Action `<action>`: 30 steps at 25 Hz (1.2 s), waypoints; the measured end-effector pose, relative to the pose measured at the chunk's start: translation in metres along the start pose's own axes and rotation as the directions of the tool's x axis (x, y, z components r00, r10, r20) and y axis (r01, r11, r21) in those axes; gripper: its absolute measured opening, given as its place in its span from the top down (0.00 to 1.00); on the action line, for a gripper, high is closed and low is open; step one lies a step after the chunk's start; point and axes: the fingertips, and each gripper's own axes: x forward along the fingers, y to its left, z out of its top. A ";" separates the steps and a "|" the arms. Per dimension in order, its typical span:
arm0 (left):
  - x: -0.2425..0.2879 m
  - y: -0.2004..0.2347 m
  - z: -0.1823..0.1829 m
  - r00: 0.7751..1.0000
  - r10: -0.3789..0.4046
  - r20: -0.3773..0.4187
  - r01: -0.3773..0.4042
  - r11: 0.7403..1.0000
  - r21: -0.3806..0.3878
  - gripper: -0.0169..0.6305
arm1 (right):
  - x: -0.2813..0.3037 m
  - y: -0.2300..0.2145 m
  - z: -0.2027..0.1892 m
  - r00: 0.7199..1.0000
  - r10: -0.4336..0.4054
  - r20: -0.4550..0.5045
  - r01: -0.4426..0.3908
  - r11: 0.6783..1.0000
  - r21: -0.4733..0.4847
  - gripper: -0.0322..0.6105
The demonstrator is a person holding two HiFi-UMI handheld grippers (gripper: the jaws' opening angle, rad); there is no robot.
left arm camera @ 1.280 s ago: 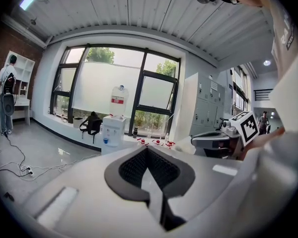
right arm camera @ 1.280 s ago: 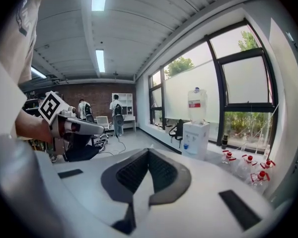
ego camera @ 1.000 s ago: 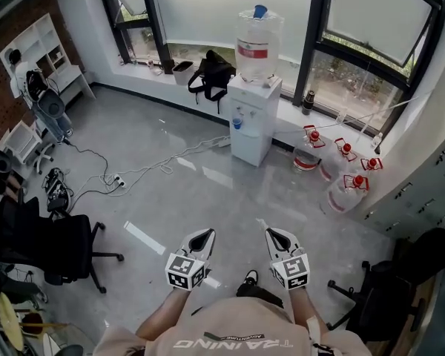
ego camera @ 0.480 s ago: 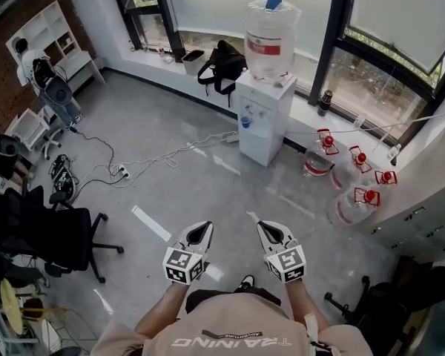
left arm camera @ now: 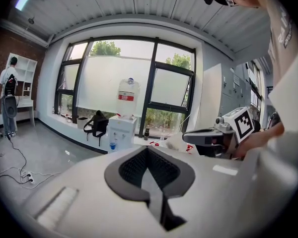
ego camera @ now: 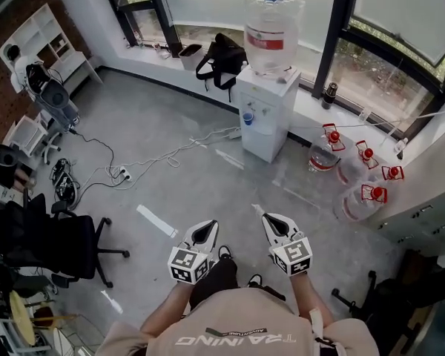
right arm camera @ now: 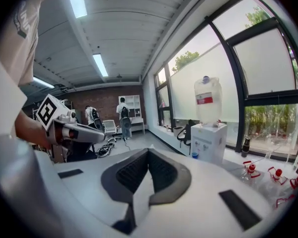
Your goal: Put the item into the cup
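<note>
A small blue cup (ego camera: 248,117) sits at the taps of a white water dispenser (ego camera: 271,128) by the window, several steps ahead of me. The left gripper view also shows the blue cup (left arm camera: 112,145), and the right gripper view shows the same cup (right arm camera: 194,155). My left gripper (ego camera: 205,231) and right gripper (ego camera: 271,222) are held side by side at waist height over the grey floor, pointing toward the dispenser. Each has its jaws closed together with nothing between them. I see no loose item.
Several spare water jugs (ego camera: 360,173) stand on the floor right of the dispenser. A black bag (ego camera: 221,56) lies on the window sill. Cables and a power strip (ego camera: 122,175) cross the floor at left, near black office chairs (ego camera: 48,239). People stand at a white shelf (right arm camera: 123,114).
The dispenser has come slightly nearer in the head view as the person steps forward; a shoe now shows between the grippers. Both grippers stay closed and level.
</note>
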 end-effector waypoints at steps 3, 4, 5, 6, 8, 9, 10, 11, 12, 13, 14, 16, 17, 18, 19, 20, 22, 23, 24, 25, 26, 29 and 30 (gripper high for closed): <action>0.013 0.027 0.007 1.000 -0.016 0.009 0.016 1.000 -0.025 0.96 | 0.017 -0.011 0.015 0.999 -0.038 0.015 0.037 0.999 0.035 0.93; 0.016 0.037 0.014 1.000 -0.020 0.022 0.021 0.999 -0.040 0.96 | 0.022 -0.013 0.021 0.999 -0.050 0.020 0.049 0.998 0.046 0.93; 0.019 0.047 0.023 0.999 -0.024 0.038 0.026 0.999 -0.047 0.96 | 0.027 -0.016 0.028 0.998 -0.060 0.024 0.058 0.997 0.049 0.93; 0.023 0.057 0.033 0.998 -0.028 0.055 0.030 0.999 -0.043 0.96 | 0.033 -0.018 0.035 0.997 -0.068 0.026 0.067 0.997 0.042 0.93; 0.032 0.078 0.052 0.996 -0.043 0.075 0.044 0.999 -0.016 0.96 | 0.050 -0.020 0.049 0.996 -0.080 0.031 0.080 0.997 0.017 0.93; 0.036 0.086 0.058 0.996 -0.054 0.077 0.054 0.999 -0.002 0.96 | 0.059 -0.020 0.055 0.996 -0.088 0.032 0.088 0.996 0.011 0.93; 0.040 0.094 0.063 0.995 -0.066 0.074 0.065 0.998 0.010 0.96 | 0.068 -0.020 0.058 0.995 -0.096 0.031 0.096 0.995 0.012 0.93; 0.044 0.101 0.065 0.995 -0.076 0.070 0.075 0.997 0.019 0.96 | 0.076 -0.020 0.061 0.994 -0.104 0.030 0.103 0.994 0.020 0.93; 0.047 0.108 0.066 0.994 -0.087 0.065 0.086 0.996 0.023 0.96 | 0.085 -0.019 0.062 0.993 -0.110 0.029 0.109 0.993 0.032 0.93; 0.051 0.115 0.065 0.993 -0.099 0.060 0.098 0.995 0.024 0.96 | 0.093 -0.018 0.062 0.993 -0.116 0.030 0.115 0.992 0.044 0.93; 0.055 0.122 0.065 0.992 -0.111 0.055 0.110 0.994 0.025 0.96 | 0.103 -0.018 0.062 0.992 -0.123 0.030 0.122 0.991 0.050 0.93; 0.064 0.135 0.061 0.990 -0.133 0.041 0.132 0.991 0.025 0.96 | 0.120 -0.018 0.060 0.990 -0.141 0.020 0.140 0.989 0.044 0.93; 0.067 0.140 0.059 0.989 -0.142 0.032 0.141 0.990 0.018 0.96 | 0.126 -0.017 0.058 0.989 -0.149 0.012 0.149 0.988 0.042 0.93; 0.069 0.145 0.057 0.989 -0.149 0.025 0.149 0.989 0.006 0.96 | 0.130 -0.016 0.058 0.988 -0.156 0.003 0.155 0.987 0.039 0.93; 0.071 0.149 0.056 0.988 -0.153 0.022 0.154 0.988 -0.008 0.96 | 0.132 -0.015 0.058 0.987 -0.161 -0.006 0.161 0.986 0.031 0.93; 0.072 0.155 0.057 0.988 -0.155 0.024 0.155 0.988 -0.017 0.96 | 0.135 -0.015 0.060 0.986 -0.165 -0.013 0.166 0.986 0.019 0.93; 0.080 0.169 0.063 0.988 -0.150 0.034 0.151 0.988 -0.021 0.96 | 0.145 -0.021 0.067 0.985 -0.170 -0.007 0.170 0.985 0.016 0.93; 0.085 0.177 0.066 0.989 -0.146 0.036 0.146 0.989 -0.019 0.96 | 0.150 -0.026 0.071 0.985 -0.171 0.003 0.170 0.985 0.032 0.93; 0.090 0.182 0.068 0.989 -0.141 0.035 0.142 0.990 -0.017 0.96 | 0.155 -0.031 0.073 0.985 -0.171 0.010 0.170 0.984 0.052 0.93; 0.095 0.187 0.068 0.990 -0.137 0.031 0.138 0.990 -0.017 0.96 | 0.160 -0.037 0.074 0.985 -0.171 0.012 0.170 0.983 0.067 0.93; 0.099 0.189 0.069 0.991 -0.134 0.027 0.135 0.991 -0.019 0.96 | 0.163 -0.042 0.075 0.985 -0.172 0.009 0.171 0.983 0.072 0.93; 0.113 0.195 0.072 0.991 -0.129 0.023 0.129 0.991 -0.026 0.96 | 0.175 -0.060 0.074 0.985 -0.172 -0.004 0.172 0.983 0.067 0.93; 0.119 0.197 0.073 0.992 -0.127 0.022 0.128 0.991 -0.026 0.96 | 0.180 -0.067 0.073 0.985 -0.170 -0.006 0.170 0.983 0.069 0.93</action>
